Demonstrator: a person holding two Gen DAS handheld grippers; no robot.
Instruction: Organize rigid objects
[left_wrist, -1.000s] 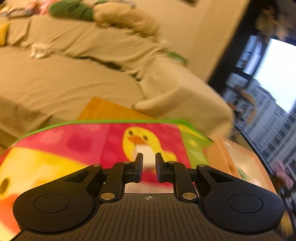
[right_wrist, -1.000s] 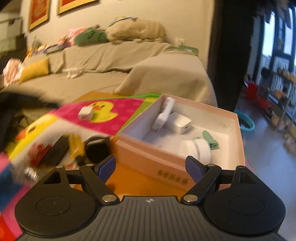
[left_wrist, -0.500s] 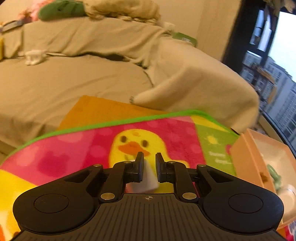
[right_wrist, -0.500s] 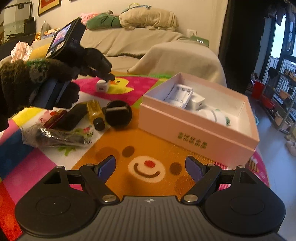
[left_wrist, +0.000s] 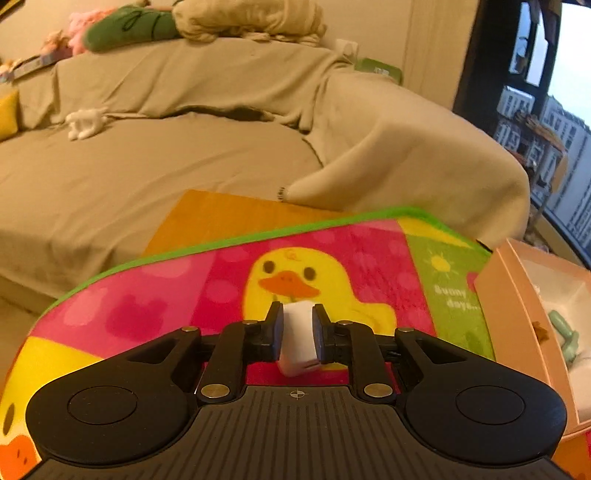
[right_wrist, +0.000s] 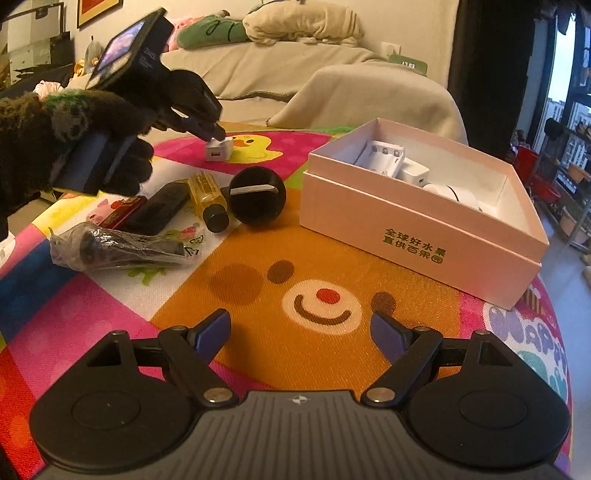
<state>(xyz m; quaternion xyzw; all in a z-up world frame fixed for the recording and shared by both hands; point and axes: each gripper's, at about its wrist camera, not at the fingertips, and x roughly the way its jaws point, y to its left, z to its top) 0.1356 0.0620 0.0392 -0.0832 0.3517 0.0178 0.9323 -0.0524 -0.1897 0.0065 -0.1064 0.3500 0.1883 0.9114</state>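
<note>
White, smooth plastic, a small cube-shaped charger (left_wrist: 297, 338) is clamped between the left tongs (left_wrist: 297, 334) above the duck print of the mat (right_wrist: 258, 284). The right tongs (right_wrist: 301, 334) are spread wide and hold nothing. A glossy black round disc (right_wrist: 257, 201), an amber bottle (right_wrist: 208, 199) and a crinkled plastic-wrapped item (right_wrist: 118, 249) are laid on the fuzzy, brightly printed mat covering the desk. A pink cardboard box (right_wrist: 417, 229) with white gadgets inside is placed to their right. A beige draped sofa (left_wrist: 184, 147) is seen behind.
</note>
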